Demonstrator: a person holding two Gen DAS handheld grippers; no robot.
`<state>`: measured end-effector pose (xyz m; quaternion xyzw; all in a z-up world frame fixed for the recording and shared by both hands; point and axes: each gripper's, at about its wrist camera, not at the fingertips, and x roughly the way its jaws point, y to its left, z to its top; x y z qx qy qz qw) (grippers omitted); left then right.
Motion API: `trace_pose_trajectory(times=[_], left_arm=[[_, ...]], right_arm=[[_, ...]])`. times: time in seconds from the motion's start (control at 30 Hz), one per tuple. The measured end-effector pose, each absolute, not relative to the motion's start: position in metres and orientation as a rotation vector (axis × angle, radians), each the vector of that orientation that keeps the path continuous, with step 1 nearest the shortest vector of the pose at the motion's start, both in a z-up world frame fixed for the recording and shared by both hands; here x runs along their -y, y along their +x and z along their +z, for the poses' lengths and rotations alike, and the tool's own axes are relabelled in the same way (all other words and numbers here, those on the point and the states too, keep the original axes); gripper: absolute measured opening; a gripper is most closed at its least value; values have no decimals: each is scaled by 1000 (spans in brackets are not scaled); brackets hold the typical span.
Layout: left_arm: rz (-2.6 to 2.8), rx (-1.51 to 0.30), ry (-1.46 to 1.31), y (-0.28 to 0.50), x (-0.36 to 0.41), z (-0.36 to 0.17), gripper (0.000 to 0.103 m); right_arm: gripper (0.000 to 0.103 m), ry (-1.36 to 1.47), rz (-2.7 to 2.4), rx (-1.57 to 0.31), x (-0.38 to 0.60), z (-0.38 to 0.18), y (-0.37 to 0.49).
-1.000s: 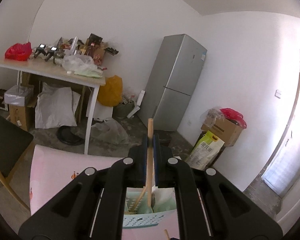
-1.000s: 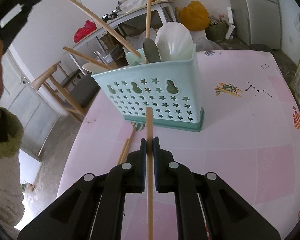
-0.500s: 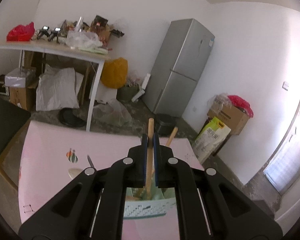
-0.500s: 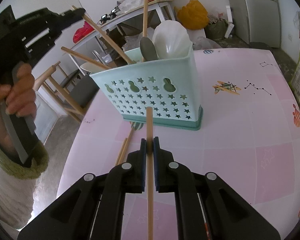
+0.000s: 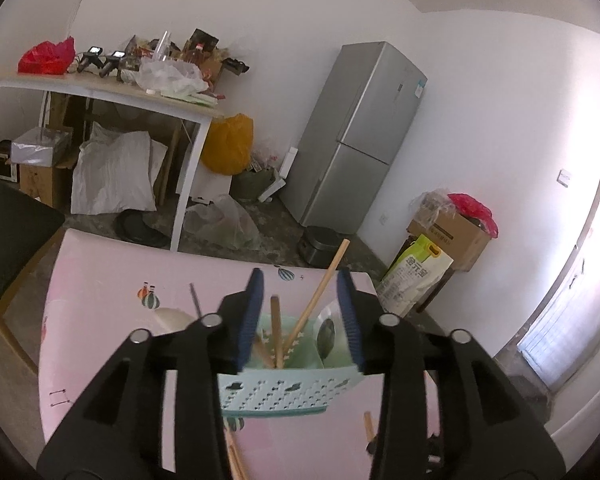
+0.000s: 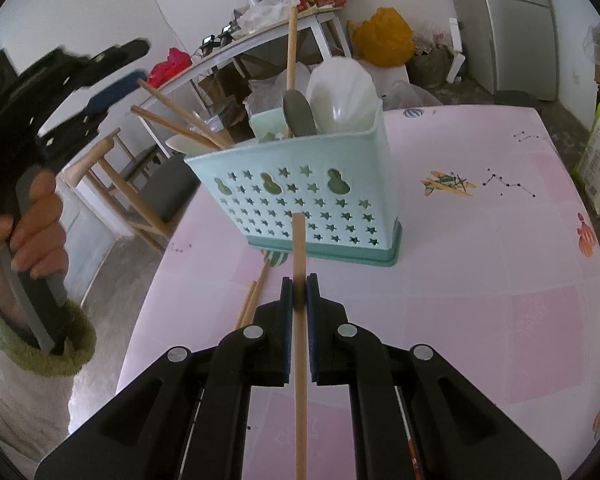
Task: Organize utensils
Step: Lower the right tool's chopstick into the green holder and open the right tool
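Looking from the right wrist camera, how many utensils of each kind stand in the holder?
Chopsticks: 2
Grey spoon: 1
White ladle: 1
Total in the holder: 4

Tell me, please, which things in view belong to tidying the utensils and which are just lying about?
Job: green caddy, chopstick in right gripper, loose chopsticks, white spoon, opening left gripper.
Lying about: fridge, yellow bag, cluttered table.
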<state>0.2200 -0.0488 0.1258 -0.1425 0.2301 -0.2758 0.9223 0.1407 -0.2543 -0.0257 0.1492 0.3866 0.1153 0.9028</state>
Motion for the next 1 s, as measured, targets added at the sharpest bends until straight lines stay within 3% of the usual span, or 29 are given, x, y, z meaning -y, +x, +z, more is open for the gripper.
trace_pose_trajectory(times=[0.37, 0.8, 1.0], left_arm=[[-465, -467, -204, 163, 2, 108, 57], [-247, -709, -146, 148, -25, 21, 57], [-250, -746, -92, 143, -12, 4, 59]], right_arm=[[7, 293, 271, -625, 266, 39, 133], [7, 212, 356, -304, 266, 158, 165], [7, 166, 339, -265, 254, 167, 200]])
